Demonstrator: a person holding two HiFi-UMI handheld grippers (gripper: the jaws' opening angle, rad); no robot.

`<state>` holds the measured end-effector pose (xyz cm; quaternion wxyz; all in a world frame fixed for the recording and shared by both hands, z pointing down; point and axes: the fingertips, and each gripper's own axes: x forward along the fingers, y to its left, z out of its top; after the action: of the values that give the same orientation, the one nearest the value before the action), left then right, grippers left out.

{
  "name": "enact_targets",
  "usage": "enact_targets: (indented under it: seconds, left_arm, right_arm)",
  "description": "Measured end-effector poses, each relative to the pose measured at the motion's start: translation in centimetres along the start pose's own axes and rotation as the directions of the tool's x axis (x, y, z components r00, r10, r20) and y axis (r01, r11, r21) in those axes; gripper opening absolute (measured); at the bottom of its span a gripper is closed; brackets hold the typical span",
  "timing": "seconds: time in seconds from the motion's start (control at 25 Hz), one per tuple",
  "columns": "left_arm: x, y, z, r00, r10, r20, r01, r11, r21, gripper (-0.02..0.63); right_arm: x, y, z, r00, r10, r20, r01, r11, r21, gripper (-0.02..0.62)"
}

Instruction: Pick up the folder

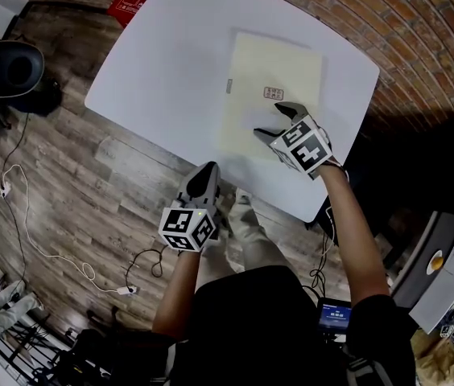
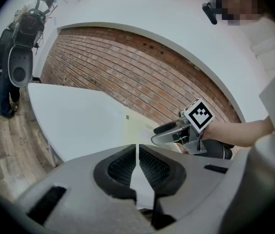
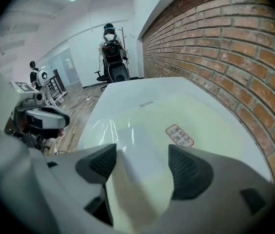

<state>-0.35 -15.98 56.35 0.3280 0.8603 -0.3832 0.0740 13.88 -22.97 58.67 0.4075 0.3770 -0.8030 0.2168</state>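
Observation:
A pale yellow folder (image 1: 271,87) lies flat on the white table (image 1: 163,79), with a small red-printed label (image 1: 273,93) on its cover. My right gripper (image 1: 275,121) hovers over the folder's near end, open, with nothing between its fingers. In the right gripper view the folder (image 3: 196,121) and its label (image 3: 179,135) lie below the spread jaws of the right gripper (image 3: 142,162). My left gripper (image 1: 205,175) is shut and empty, off the table's near edge above the floor. The left gripper view shows the left gripper (image 2: 137,167) with its pads together, and the right gripper (image 2: 169,133) beyond.
A brick wall (image 1: 420,30) runs along the table's far and right sides. A black chair (image 1: 14,71) stands at the left, a red sign (image 1: 134,2) beyond the table, and cables (image 1: 26,215) trail over the wooden floor.

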Motion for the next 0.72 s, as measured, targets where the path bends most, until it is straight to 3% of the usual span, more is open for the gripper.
enact_targets:
  seconds: [0.52,0.72]
  left_arm:
    - [0.2,0.2,-0.4,0.999,-0.033,-0.018,0.032,0.999,-0.037,0.020]
    - [0.3,0.4,-0.5,0.998,-0.050,-0.029,0.048,0.997,-0.061,0.117]
  right_arm:
    - [0.0,0.5,0.0,1.000,0.005,0.015,-0.005,1.000,-0.006,0.302]
    - [0.2,1.0,0.2,1.000,0.009,0.022,-0.009,1.000,-0.006,0.302]
